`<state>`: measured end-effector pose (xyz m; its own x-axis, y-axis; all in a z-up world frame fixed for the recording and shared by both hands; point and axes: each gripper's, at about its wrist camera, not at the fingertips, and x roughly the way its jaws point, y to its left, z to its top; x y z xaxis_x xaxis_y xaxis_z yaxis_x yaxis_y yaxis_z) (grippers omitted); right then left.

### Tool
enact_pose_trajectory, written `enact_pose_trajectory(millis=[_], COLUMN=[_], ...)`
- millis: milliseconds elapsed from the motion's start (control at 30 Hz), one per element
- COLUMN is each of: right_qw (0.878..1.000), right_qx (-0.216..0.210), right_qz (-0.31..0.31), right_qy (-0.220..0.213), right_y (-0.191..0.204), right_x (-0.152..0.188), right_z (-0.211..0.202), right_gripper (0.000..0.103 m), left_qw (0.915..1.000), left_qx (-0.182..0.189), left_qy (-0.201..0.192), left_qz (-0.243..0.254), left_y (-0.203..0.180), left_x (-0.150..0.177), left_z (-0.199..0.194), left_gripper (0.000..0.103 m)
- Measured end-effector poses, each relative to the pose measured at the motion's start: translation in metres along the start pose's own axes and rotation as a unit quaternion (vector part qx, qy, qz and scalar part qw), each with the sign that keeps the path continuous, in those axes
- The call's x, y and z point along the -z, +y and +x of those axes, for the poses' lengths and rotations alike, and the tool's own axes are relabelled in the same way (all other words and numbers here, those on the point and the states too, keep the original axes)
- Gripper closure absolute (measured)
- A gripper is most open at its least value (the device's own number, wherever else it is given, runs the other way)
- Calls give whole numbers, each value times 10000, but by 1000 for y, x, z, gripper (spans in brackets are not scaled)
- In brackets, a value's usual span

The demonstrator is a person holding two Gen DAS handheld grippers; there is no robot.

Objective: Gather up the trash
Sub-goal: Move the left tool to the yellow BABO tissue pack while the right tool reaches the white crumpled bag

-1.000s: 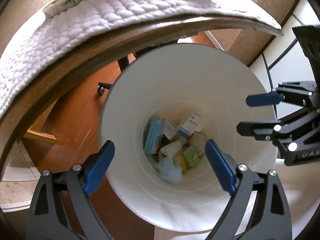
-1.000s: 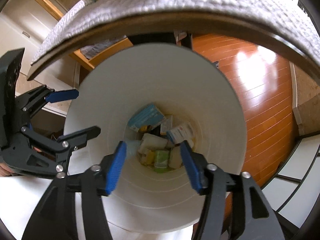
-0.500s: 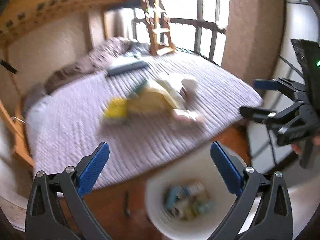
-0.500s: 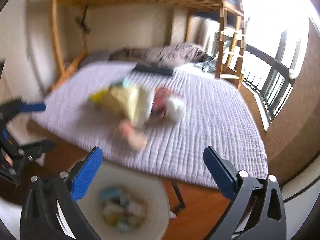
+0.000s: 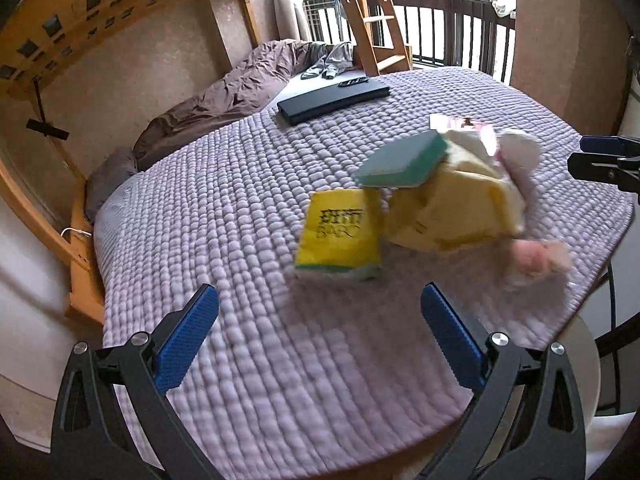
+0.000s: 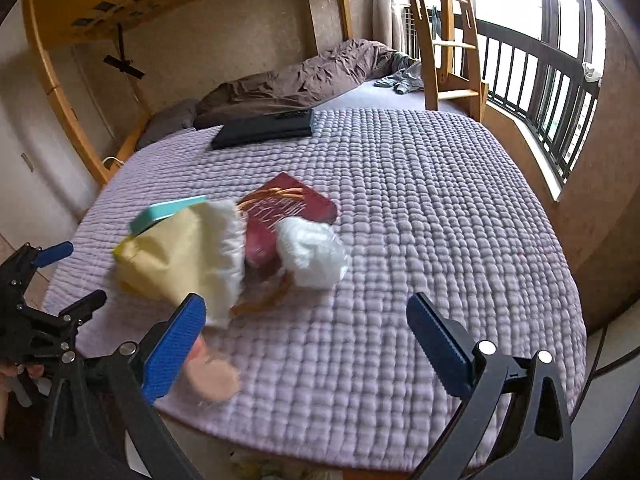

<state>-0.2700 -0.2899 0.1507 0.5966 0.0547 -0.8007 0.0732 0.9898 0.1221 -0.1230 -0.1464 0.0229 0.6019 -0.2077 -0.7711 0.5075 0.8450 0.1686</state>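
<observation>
A heap of trash lies on the lilac quilted bed (image 5: 224, 208): a yellow packet (image 5: 340, 236), a teal box (image 5: 400, 158), a pale yellow paper bag (image 5: 452, 208), crumpled white tissue (image 5: 516, 152) and a pink wrapper (image 5: 532, 260). My left gripper (image 5: 320, 340) hovers open and empty short of the yellow packet. In the right wrist view the bag (image 6: 172, 256), a dark red packet (image 6: 288, 208), the tissue (image 6: 312, 252) and the pink wrapper (image 6: 212, 376) lie ahead of my right gripper (image 6: 308, 344), which is open and empty. The white bin's rim (image 5: 580, 360) shows below the bed edge.
A flat black case (image 5: 332, 100) lies farther back on the bed, with a brown duvet (image 5: 224, 92) beyond it. A wooden ladder (image 6: 436, 40) and bunk frame stand behind. A railing and window (image 6: 540, 80) run along the right. The left gripper (image 6: 68, 278) shows at the right view's left edge.
Both grippers have lifted from over the bin and tilted up to face the bed. The right jaws have spread much wider; the left ones slightly. The bin has dropped nearly out of sight.
</observation>
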Motion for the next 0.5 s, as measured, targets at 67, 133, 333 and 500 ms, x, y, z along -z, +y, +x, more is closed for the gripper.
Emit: enact_pose_trajectory(millis=[67, 133, 333, 500], right_qw=[9999, 9999, 9975, 9933], right_qx=[-56, -90, -511, -835], right_qz=[2, 77, 451, 724], right_qy=[90, 101, 193, 330], right_y=[-1, -6, -19, -26], right_x=[-6, -12, -29, -34], right_z=[13, 23, 47, 60], right_gripper=[4, 4, 6, 20], left_qw=[10000, 9999, 9993, 9984], left_qx=[48, 84, 273, 474], left_qy=[55, 65, 101, 128], left_qz=[4, 65, 221, 267], left_y=[3, 5, -1, -3], left_x=[-5, -9, -19, -22], left_z=[10, 19, 37, 45], left_gripper=[1, 1, 3, 9])
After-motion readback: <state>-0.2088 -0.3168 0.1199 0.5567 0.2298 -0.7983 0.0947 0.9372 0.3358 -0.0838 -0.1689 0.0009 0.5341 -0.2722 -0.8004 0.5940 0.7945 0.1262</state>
